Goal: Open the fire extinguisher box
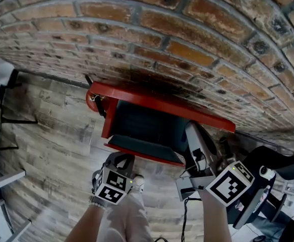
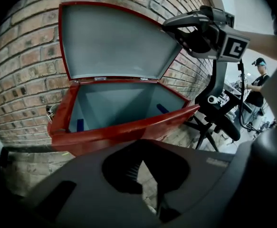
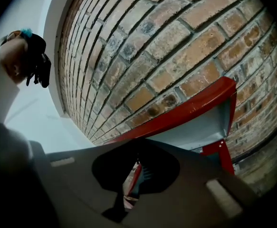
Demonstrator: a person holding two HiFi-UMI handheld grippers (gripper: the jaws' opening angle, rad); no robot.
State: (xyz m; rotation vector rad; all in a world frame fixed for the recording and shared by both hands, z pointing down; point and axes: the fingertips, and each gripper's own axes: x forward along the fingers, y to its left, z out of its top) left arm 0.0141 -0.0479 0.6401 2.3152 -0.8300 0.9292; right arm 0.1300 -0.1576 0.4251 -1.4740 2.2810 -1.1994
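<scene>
The red fire extinguisher box (image 1: 141,153) sits on the floor against the brick wall. Its lid (image 1: 162,102) is raised and shows its grey inner face (image 2: 109,42). The box's inside (image 2: 114,106) is grey, with small blue pieces at both side walls. My right gripper (image 1: 194,131) is up at the lid's right front corner (image 2: 169,26), shut on the lid's thin red edge, which shows between its jaws (image 3: 134,182). My left gripper (image 1: 120,158) hangs in front of the box's front rim (image 2: 128,127), pointing down. Its jaws (image 2: 145,175) are shut with nothing between them.
The brick wall (image 1: 187,29) stands right behind the box. A black office chair (image 1: 278,170) is close on the right. A metal latch (image 1: 94,101) hangs at the box's left end. A metal frame (image 1: 0,185) stands at the left. A person (image 2: 258,80) stands far off.
</scene>
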